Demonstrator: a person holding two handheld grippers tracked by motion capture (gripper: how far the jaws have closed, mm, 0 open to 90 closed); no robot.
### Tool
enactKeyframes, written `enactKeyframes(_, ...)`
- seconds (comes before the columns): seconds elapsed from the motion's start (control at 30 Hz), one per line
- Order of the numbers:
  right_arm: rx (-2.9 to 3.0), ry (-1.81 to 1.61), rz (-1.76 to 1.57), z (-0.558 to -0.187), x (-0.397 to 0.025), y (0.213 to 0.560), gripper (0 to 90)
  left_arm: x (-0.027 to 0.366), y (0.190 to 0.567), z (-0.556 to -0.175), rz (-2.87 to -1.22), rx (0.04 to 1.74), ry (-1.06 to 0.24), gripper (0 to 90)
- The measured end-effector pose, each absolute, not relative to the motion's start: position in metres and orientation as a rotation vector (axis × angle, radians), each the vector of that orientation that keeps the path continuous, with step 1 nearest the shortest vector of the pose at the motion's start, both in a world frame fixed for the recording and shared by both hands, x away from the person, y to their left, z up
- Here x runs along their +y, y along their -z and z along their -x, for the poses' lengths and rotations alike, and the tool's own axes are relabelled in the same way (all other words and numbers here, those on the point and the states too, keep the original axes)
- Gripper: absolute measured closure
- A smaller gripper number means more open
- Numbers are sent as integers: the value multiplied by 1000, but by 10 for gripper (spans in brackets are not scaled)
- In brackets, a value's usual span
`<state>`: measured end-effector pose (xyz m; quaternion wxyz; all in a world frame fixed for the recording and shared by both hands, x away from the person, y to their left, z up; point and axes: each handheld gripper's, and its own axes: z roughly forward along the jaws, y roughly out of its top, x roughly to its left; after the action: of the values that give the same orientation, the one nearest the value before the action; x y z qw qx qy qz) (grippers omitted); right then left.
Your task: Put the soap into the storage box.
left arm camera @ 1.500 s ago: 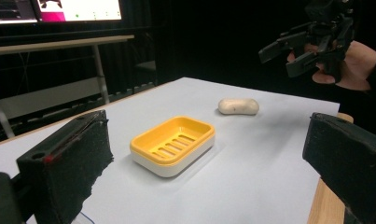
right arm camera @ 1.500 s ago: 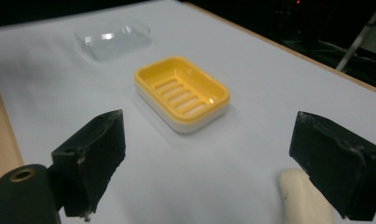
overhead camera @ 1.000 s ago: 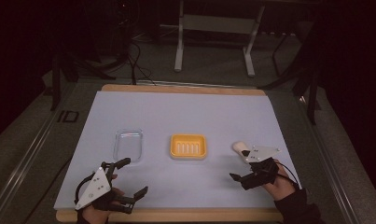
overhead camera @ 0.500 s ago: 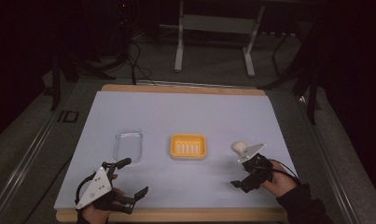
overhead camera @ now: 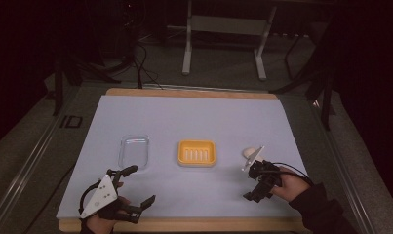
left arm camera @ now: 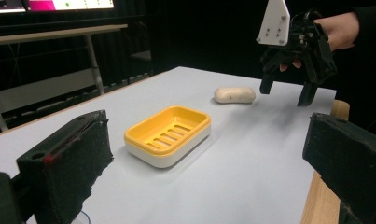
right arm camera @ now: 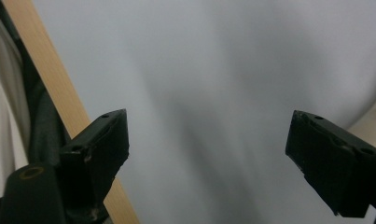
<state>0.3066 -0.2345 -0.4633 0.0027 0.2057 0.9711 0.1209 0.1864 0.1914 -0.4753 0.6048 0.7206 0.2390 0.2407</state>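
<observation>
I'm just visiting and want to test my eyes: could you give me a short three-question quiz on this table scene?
1. True or false: the bar of soap lies inside the yellow soap dish.
2. Which hand-held gripper is nearest the soap? A) left hand-held gripper B) right hand-held gripper
3. Fill in: the clear lid lies to the ____ of the dish in the high view.

Key: 1 false, it lies on the table beside it. 2 B. 3 left.

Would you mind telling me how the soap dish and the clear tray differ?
The soap dish is opaque yellow with a slotted floor; the clear tray is see-through and plain. The dish sits mid-table, the tray to its left. Both are rounded rectangles, and both are empty.
</observation>
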Motion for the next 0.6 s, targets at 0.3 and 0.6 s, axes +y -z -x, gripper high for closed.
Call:
enactKeyframes(0.3, 3132, -224, -724, -317, -230, 462, 129, 191, 475, -186, -1670, 556, -555, 11)
enactKeyframes(0.6, 3187, -1, -784, -321, -227, 464, 127, 191, 476, -187, -1678, 554, -553, 12)
